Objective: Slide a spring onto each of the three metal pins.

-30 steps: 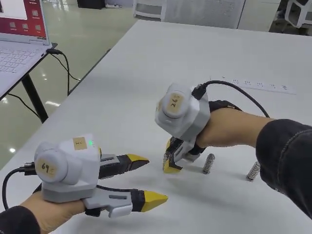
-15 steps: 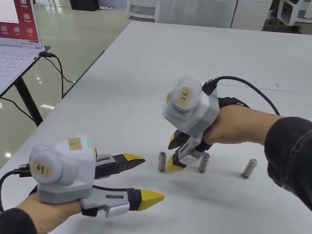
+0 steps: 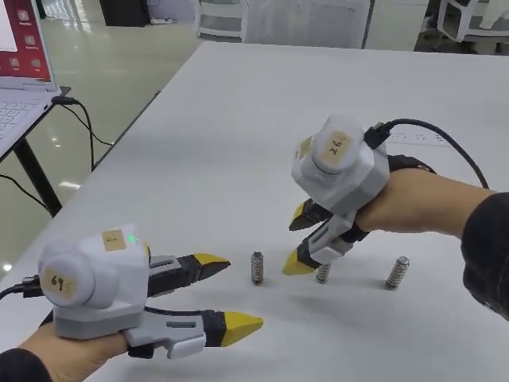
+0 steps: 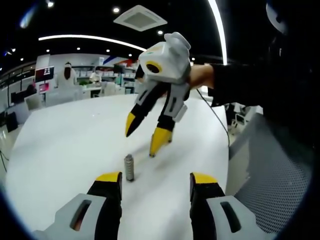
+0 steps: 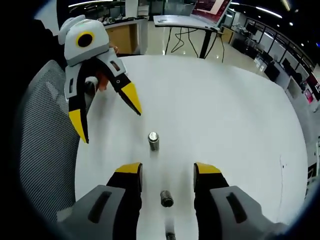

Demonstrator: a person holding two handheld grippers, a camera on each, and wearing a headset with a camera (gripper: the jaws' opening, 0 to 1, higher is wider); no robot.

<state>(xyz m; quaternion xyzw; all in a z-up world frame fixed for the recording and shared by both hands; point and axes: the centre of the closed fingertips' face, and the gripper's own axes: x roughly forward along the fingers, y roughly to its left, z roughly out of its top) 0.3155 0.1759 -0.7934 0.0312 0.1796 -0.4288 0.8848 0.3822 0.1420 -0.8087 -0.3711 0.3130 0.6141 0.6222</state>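
Both your grippers gape, empty, above the white table (image 3: 238, 119).
Your right gripper (image 3: 301, 240) holds its jaws apart with nothing in them, the lower tip just in front of the middle spring (image 3: 323, 275). Your left gripper (image 3: 231, 293) is spread wide too, gripping nothing, and points toward the first spring (image 3: 257, 267). A third spring (image 3: 395, 272) stands beyond your right hand. All three springs stand upright in a row, apart from each other.
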